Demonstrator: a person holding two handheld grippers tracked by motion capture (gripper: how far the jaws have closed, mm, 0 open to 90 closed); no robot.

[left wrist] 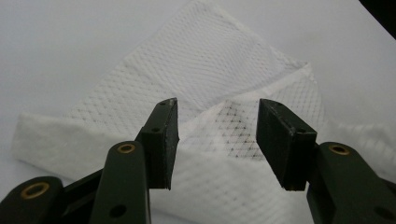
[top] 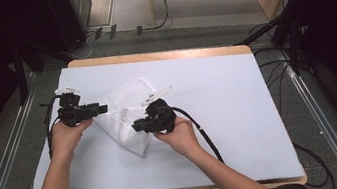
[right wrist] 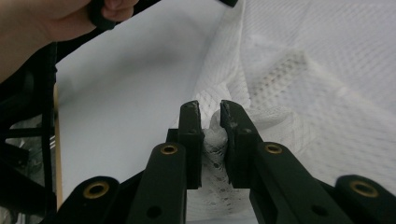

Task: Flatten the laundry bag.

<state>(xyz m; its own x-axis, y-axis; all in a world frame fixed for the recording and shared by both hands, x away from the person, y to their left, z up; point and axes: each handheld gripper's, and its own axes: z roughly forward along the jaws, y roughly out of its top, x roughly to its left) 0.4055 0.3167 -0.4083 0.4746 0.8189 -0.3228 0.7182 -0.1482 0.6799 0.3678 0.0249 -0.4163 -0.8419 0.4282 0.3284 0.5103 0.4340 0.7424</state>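
Note:
A white mesh cloth lies crumpled on the white table, left of centre. My right gripper points left and is shut on a bunched fold of the cloth, which is pinched between its jaws. My left gripper sits at the cloth's left edge and points right. Its jaws stand well apart over a folded layer of the cloth and do not press on it.
The table's wooden rim shows at the far side. A black cable trails from the right gripper toward the near edge. Dark stands and cables flank the table on the floor. The table's right half is bare white surface.

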